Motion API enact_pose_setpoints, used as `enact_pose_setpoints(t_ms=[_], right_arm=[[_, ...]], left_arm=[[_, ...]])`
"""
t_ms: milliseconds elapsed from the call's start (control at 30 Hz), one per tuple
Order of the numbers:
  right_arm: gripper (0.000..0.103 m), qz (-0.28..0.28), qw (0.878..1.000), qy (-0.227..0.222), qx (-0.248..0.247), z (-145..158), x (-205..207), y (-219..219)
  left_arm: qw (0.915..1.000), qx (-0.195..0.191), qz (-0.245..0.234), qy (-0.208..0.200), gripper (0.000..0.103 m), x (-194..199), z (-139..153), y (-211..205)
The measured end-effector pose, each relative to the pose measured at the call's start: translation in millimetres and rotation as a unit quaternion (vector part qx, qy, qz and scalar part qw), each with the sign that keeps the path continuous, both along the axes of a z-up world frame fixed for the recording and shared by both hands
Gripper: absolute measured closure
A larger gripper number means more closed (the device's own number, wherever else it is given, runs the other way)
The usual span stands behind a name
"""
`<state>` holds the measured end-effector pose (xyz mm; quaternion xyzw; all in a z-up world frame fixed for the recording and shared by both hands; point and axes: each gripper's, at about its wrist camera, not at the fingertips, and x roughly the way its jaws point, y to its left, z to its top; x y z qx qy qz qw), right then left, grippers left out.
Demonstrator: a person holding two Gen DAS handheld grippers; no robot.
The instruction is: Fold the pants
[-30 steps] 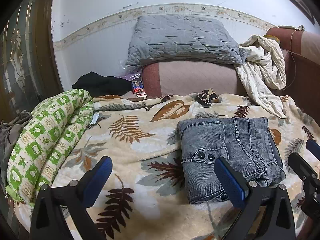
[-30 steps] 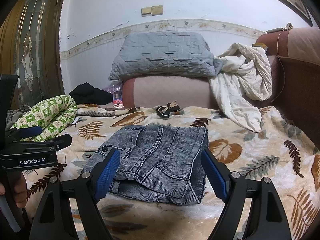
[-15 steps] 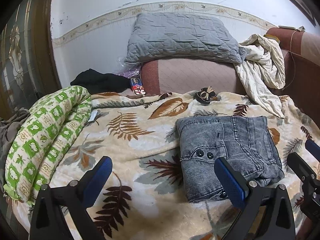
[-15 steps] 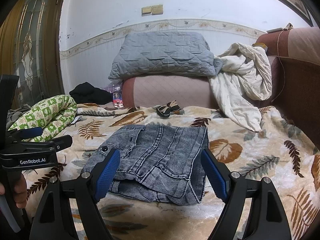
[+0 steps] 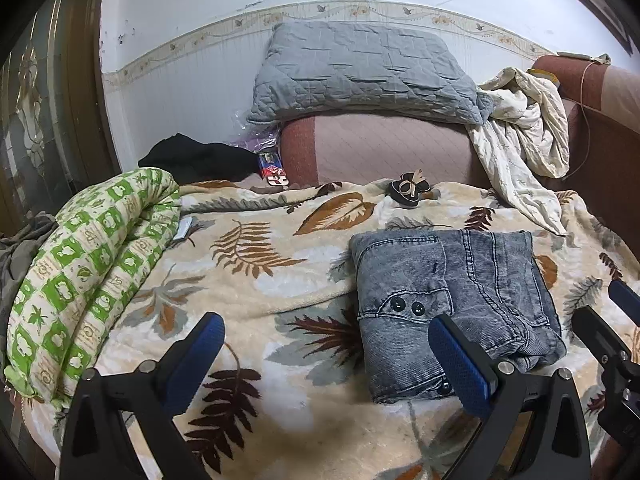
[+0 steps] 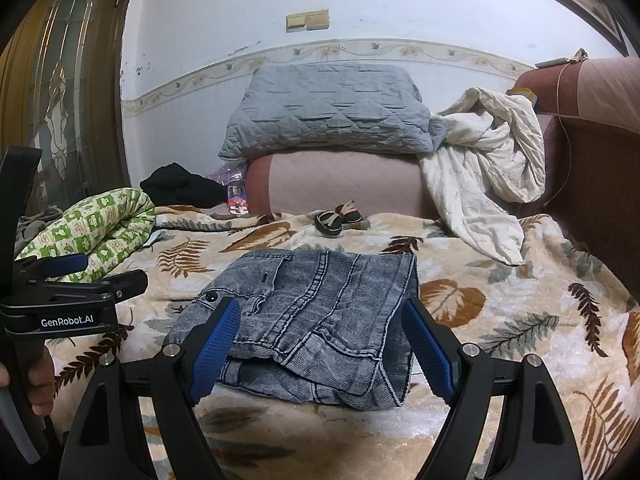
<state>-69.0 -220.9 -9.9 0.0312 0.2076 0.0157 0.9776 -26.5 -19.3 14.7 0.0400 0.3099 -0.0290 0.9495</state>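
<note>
Left wrist view, far left: your rolled green-and-cream quilt lies along the edge of the leaf-print blanket. Your left gripper hovers low over that blanket with its blue-padded fingers spread wide and nothing between them; the right-hand finger overlaps the near edge of the folded grey denim pants. The pants lie in a compact rectangle right of centre, two dark buttons facing up, the near fold partly hidden behind that finger. A small red-and-blue packet stands behind the blanket; its print is too small to read. At the right edge, only a black bar and a blue tip of your right gripper show, cut off by the frame.

Right wrist view, far left: the body of the left gripper reads "GenRobot.AI" in white; your hand grips the handle below it, mostly cut off. Centre: your right gripper is held level, its fingers set wide apart, straddling the near end of the pants without clamping them. Behind sit a pair of small dark shoes, a grey quilted pillow on the sofa back, and a cream sheet draped at right.
</note>
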Motion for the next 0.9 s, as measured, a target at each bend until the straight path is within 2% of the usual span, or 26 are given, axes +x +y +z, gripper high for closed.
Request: enact_pose_setpoints(t_ms=[900], right_arm=[[0.02, 0.004, 1.0, 0.0, -0.001, 0.0, 0.0, -0.6]], left_arm=[[1.0, -0.003, 0.0, 0.006, 0.0, 0.5, -2.3, -0.6]])
